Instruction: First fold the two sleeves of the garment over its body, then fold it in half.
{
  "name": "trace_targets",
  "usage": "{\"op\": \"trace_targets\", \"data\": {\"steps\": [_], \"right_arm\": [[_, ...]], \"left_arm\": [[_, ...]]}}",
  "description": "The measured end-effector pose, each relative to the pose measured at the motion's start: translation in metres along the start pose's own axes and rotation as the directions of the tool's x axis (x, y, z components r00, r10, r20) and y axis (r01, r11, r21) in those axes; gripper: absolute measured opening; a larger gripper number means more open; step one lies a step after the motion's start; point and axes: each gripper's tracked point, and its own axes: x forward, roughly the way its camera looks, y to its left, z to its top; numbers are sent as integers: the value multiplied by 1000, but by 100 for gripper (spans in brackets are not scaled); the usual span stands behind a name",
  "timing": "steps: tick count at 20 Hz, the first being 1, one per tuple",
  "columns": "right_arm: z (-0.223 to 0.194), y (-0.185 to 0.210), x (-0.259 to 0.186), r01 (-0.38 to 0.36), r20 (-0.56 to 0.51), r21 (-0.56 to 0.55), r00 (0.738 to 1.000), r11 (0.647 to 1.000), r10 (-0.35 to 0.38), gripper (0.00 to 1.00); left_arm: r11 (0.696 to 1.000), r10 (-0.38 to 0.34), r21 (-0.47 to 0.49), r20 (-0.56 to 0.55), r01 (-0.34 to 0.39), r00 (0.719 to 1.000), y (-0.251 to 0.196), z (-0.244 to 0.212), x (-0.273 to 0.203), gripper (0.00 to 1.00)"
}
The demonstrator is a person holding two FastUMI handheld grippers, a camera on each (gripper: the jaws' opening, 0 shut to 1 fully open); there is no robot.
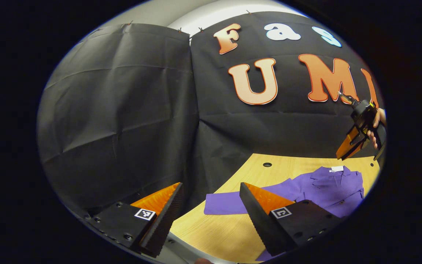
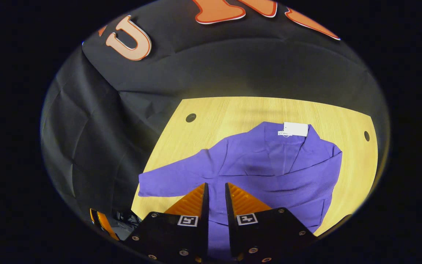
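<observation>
Purple garment [image 2: 269,165] lies flat on wooden table [image 2: 225,110], centre of right gripper view, one sleeve [image 2: 170,179] stretched toward lower left, other folded across body. Right gripper [image 2: 215,190], bottom centre, hangs above it w/ fingers nearly closed, gripping nothing. Left gripper [image 1: 211,194], bottom of left gripper view, jaws wide apart over table edge, sleeve end beyond.

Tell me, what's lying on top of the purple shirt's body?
One sleeve lies folded across the purple shirt, with a white tag at its collar. The wooden table underneath is covered where the cloth lies.
</observation>
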Motion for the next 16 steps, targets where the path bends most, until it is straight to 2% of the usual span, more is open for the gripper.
{"op": "trace_targets", "data": {"steps": [2, 4, 5, 6, 7, 9, 12, 13, 14, 16], "right_arm": [[7, -4, -10, 6, 32, -9, 999, 1000, -6, 25], [17, -12, -21, 29, 82, -32, 996, 999, -26, 32], [20, -17, -29, 45, 106, -42, 994, 998, -40, 39], [22, -20, -36, 49, 122, -54, 992, 997, -42, 55], [23, -22, -44, 56, 135, -63, 990, 996, -47, 50], [27, -29, -60, 59, 169, -74, 985, 995, -46, 60], [31, -40, -82, 81, 242, -88, 968, 993, -58, 72], [33, -44, -89, 94, 272, -91, 960, 991, -66, 69], [33, -48, -95, 103, 298, -88, 952, 991, -72, 83], [31, -58, -109, 117, 337, -64, 937, 991, -88, 89]], "left_arm": [[1000, -3, -4, -19, 3, 1000, 1, -4, 11, 98], [1000, -22, -17, -50, 21, 999, -1, -10, 28, 98], [999, -26, -22, -71, 24, 997, -1, -14, 37, 98], [999, -31, -28, -96, 29, 995, 0, -17, 48, 98], [999, -40, -37, -115, 35, 993, -1, -22, 59, 99], [997, -69, -57, -166, 60, 984, -6, -31, 82, 99], [992, -103, -96, -284, 79, 953, -10, -55, 120, 99], [990, -115, -114, -327, 82, 938, -13, -66, 133, 99], [987, -135, -134, -362, 91, 922, -15, -74, 145, 99], [985, -152, -139, -444, 100, 883, -11, -96, 160, 99]]}}
